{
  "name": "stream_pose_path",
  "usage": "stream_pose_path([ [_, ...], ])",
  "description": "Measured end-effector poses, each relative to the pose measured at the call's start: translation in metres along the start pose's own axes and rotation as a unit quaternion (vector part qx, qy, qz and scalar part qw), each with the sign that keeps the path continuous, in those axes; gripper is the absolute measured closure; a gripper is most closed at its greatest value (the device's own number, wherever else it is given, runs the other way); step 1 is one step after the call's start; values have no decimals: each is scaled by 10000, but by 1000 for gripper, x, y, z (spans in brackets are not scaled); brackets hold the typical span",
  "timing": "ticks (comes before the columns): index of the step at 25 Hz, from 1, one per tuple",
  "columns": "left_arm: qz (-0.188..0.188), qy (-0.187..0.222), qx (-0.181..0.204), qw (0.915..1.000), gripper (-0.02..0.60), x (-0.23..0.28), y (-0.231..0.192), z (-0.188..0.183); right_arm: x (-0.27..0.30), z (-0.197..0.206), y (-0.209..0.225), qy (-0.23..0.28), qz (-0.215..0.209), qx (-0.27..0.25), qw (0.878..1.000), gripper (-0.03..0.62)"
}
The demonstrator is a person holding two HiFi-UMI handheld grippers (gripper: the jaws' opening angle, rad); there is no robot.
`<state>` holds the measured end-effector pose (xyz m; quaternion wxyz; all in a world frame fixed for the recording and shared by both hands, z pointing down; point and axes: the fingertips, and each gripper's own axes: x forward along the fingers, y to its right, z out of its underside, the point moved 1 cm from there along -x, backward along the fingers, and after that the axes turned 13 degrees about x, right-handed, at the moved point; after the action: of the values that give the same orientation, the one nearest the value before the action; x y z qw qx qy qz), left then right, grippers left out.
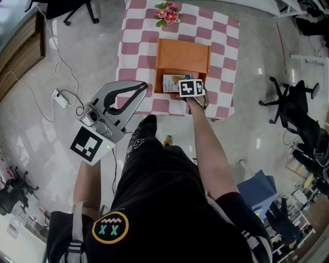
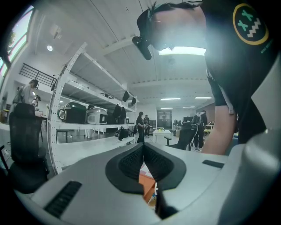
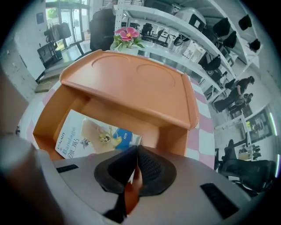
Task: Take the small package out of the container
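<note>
An orange container [image 1: 182, 56] stands open on the checkered table, its lid [image 3: 127, 83] tipped back. Inside lies the small package [image 1: 172, 82], a flat white and blue bandage pack [image 3: 94, 136]. My right gripper [image 1: 191, 87] points steeply down into the container's front right corner. Its jaws [image 3: 137, 148] are closed at the package's right edge, and a pale sliver of the pack shows between the pads. My left gripper [image 1: 145, 86] hangs level off the table's near left corner. It is shut on nothing, the pads meeting at the tip [image 2: 143, 147].
A pot of pink flowers [image 1: 167, 13] stands behind the container at the table's far edge. A power strip with cables [image 1: 60, 97] lies on the floor to the left, and office chairs [image 1: 293, 102] stand to the right. The left gripper view faces shelving [image 2: 88, 114].
</note>
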<state>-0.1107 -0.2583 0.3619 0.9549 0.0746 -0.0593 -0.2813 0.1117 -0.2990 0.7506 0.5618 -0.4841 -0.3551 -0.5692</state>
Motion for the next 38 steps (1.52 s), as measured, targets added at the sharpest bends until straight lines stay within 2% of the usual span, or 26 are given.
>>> stream_pose_path([
  [4,-36,1,15,10000,563,-2,-3,-1,-7,-2,-1,81,-330,247,9991,571],
  [11,-21,16,17,10000,563,-1,-3,-1,-35,-13,3,841,-816,524,9917,572],
  [16,-15,71,59,10000,563,-1,-1,-6,-78,-23,2,1434,-1069,381,9831,572],
  [21,2,140,136,9998,563,0,3,-12,-126,-34,2,1991,-1291,94,9714,572],
  [27,49,224,273,9994,563,-1,17,-27,-183,-44,7,2578,-1500,-17,9545,572],
  [38,64,391,610,9974,563,-6,52,-62,-295,-46,30,3598,-1620,-263,9185,572],
])
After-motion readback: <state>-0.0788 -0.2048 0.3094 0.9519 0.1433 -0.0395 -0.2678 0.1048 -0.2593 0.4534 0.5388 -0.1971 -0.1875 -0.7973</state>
